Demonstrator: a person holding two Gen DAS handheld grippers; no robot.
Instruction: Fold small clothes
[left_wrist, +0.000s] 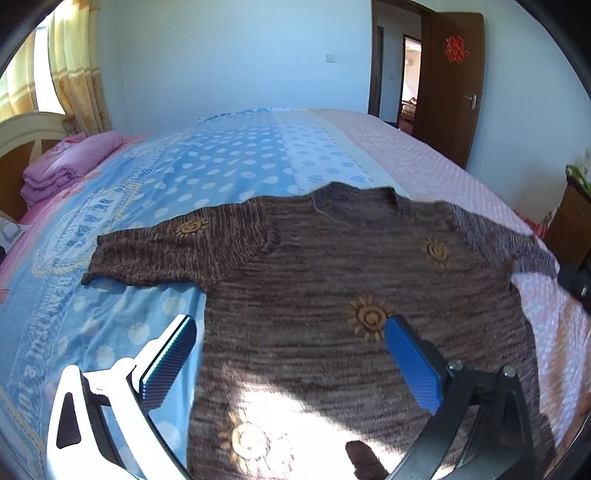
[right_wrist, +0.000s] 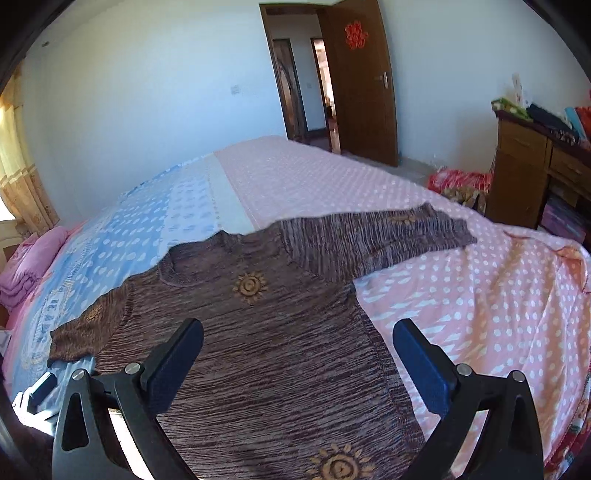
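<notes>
A small brown knitted sweater (left_wrist: 332, 280) with yellow sun motifs lies flat on the bed, both sleeves spread out sideways. My left gripper (left_wrist: 288, 328) hovers open over its lower left part, one finger over the blue sheet beside the hem side, the other over the body near a sun motif. The same sweater (right_wrist: 266, 332) fills the lower middle of the right wrist view. There my right gripper (right_wrist: 299, 336) stands open above the sweater's right side seam, nothing between its fingers. The left gripper's white frame (right_wrist: 37, 398) peeks in at the lower left.
The bed (left_wrist: 240, 158) has a blue dotted cover on the left and a pink dotted one (right_wrist: 461, 295) on the right. Folded pink bedding (left_wrist: 70, 162) sits by the headboard. A wooden desk (right_wrist: 535, 177) with clutter stands right of the bed; a door (right_wrist: 358, 85) is open behind.
</notes>
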